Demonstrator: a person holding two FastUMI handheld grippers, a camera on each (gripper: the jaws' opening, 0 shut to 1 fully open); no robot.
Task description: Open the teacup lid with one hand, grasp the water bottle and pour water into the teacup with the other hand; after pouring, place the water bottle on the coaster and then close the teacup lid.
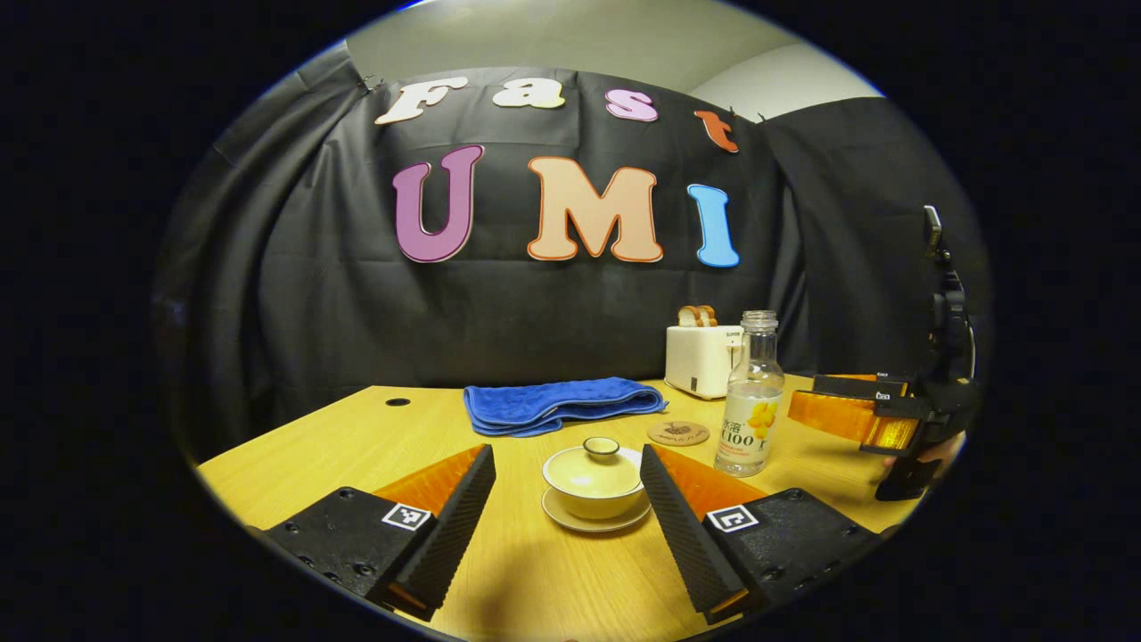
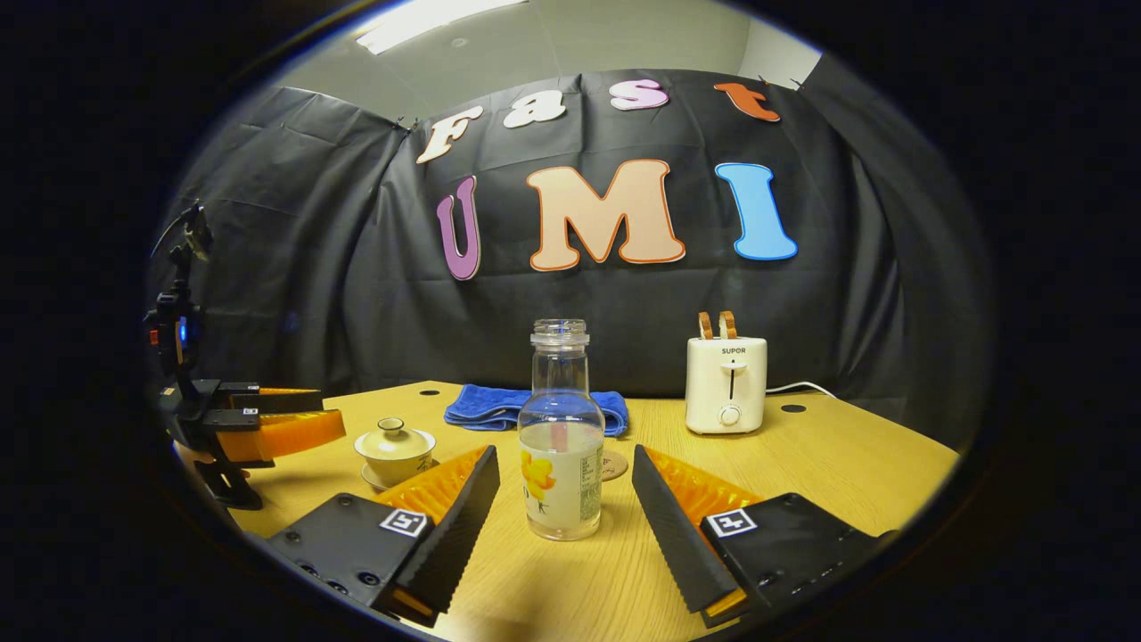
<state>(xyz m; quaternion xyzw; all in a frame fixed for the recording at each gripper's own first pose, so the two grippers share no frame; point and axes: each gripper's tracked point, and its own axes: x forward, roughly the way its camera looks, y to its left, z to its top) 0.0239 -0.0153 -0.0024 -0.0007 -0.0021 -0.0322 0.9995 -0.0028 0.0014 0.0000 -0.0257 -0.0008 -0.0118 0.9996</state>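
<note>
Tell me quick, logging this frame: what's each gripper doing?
Left gripper: tongs open, empty, teacup between them.
Right gripper: tongs open, empty, water bottle between them.

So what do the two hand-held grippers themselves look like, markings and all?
Each hand-held gripper, left and right, has two wedge-shaped fingers with ribbed inner faces on black bolted blocks, each block carrying a square black-and-white tag. Seen from the side, the body is black, with a mast on top.

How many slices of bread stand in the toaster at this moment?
2. Both slices stand side by side in the slots on top of the toaster, at the back of the table. Nothing suggests a hidden third one.
</note>
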